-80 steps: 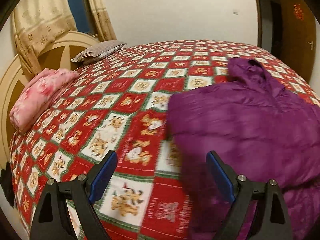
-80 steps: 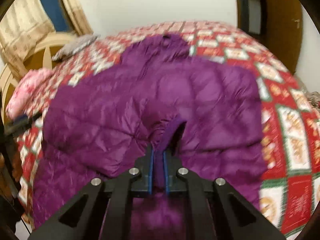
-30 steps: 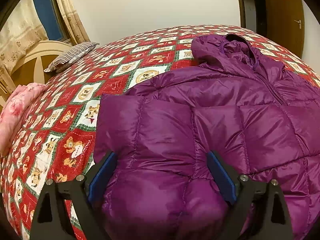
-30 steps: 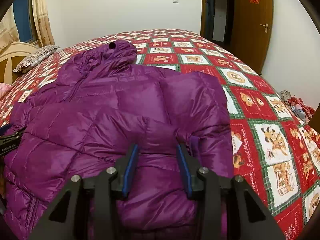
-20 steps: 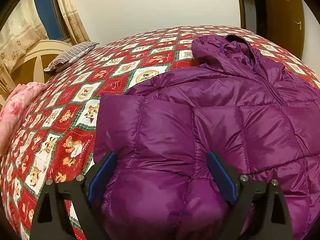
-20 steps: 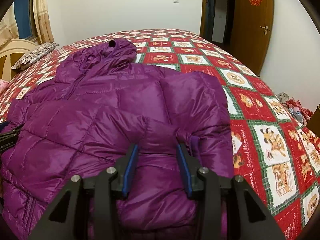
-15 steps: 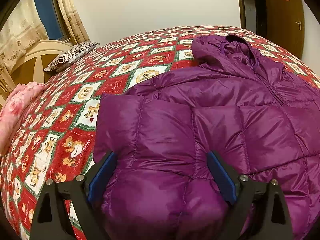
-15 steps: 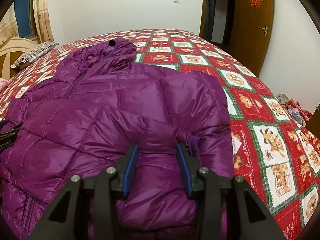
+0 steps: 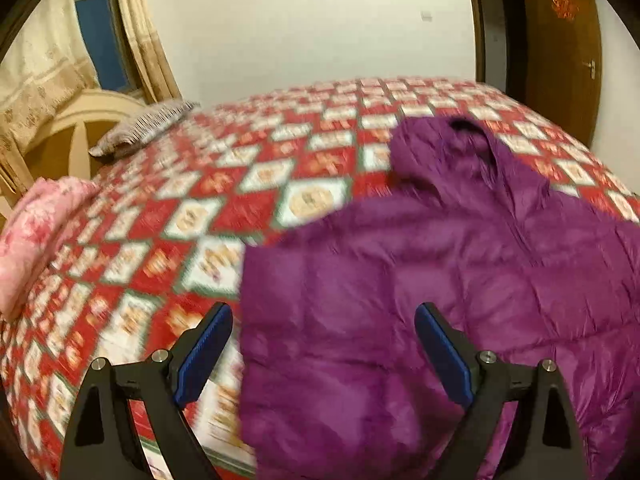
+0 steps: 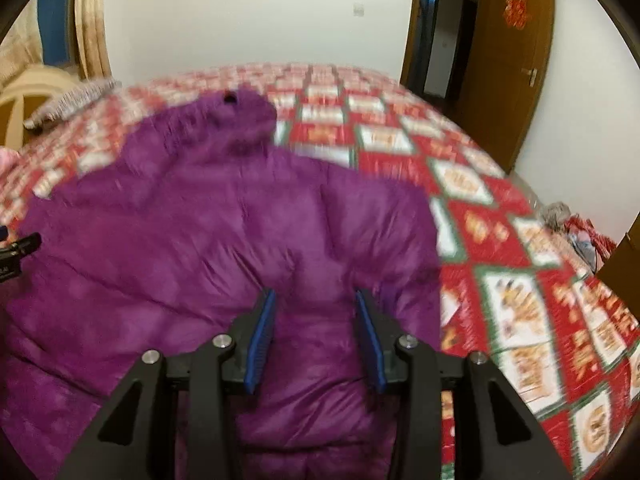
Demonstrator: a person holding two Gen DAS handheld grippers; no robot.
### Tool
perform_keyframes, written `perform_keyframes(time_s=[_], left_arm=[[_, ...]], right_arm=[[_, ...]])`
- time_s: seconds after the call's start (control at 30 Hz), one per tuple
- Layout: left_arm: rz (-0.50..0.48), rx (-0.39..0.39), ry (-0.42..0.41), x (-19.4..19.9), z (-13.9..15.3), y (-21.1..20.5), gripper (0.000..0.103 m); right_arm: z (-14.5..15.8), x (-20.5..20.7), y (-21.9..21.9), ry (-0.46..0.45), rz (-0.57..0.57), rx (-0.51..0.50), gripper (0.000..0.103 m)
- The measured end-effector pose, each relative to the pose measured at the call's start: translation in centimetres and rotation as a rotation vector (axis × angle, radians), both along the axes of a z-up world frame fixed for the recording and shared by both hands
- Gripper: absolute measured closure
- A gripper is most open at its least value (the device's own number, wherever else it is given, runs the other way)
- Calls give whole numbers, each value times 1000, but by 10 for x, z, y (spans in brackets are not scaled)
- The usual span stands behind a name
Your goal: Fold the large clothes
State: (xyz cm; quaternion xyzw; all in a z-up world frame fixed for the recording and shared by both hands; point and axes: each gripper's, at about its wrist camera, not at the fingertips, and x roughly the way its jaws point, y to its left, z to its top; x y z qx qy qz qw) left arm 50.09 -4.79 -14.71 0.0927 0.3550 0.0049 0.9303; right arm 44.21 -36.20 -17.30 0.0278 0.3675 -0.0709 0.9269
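A purple hooded down jacket (image 9: 440, 260) lies spread on the bed's red patterned cover (image 9: 200, 220), hood (image 9: 452, 148) toward the far side. My left gripper (image 9: 324, 316) hovers above the jacket's left edge, wide open, nothing between its blue pads. In the right wrist view the jacket (image 10: 200, 240) fills the left and middle, its hood (image 10: 240, 120) at the back. My right gripper (image 10: 315, 298) hangs over the jacket's right part with its jaws partly apart; the pads do not press on the fabric below. Both views are motion-blurred.
A folded pink blanket (image 9: 36, 224) and a striped pillow (image 9: 144, 128) lie by the cream headboard (image 9: 68, 132) at the left. A brown door (image 10: 512, 60) stands at the right. Loose clothes (image 10: 576, 232) lie on the floor past the bed's right edge.
Both grippers have lifted away from the jacket, so it looks smaller and lower in each view. The jacket stays lying on the bed. The jaw widths look unchanged.
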Motion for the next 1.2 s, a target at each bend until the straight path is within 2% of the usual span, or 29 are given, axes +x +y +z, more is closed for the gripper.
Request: perform_keyframes(time_s=[0.07,0.13,0.23,0.3,0.4,0.5,0.67,1.0,1.1,1.2], left_arm=[[39,41,0,12,-1,7,10],[83,41,80,27,-19,17,10],[121,14,157,34,-49,30,10],[121,-10,137,28,-56,31,10],[101,18,109,24,-57,21,10],[78,66,87,21,-60,9,10],[59,95,73,19,-62,3,10],[55,71,90,24,-62,4,10],[59,85,110,25,-51,7,10],[24,28,72,22,-17,7,10]], right_arm=[[15,2,16,-19,46,15,58],[21,6,40,-27,106,-12,58],[7,16,68,-5,179,-34,58],[-10,24,77,31,196,-38,58],[-41,31,73,89,182,-12,58],[-48,30,63,72,174,38,58],[-53,32,60,62,163,80,58],[-54,28,58,54,162,90,57],[-53,29,59,57,164,87,57],[-49,30,58,86,213,67,55]])
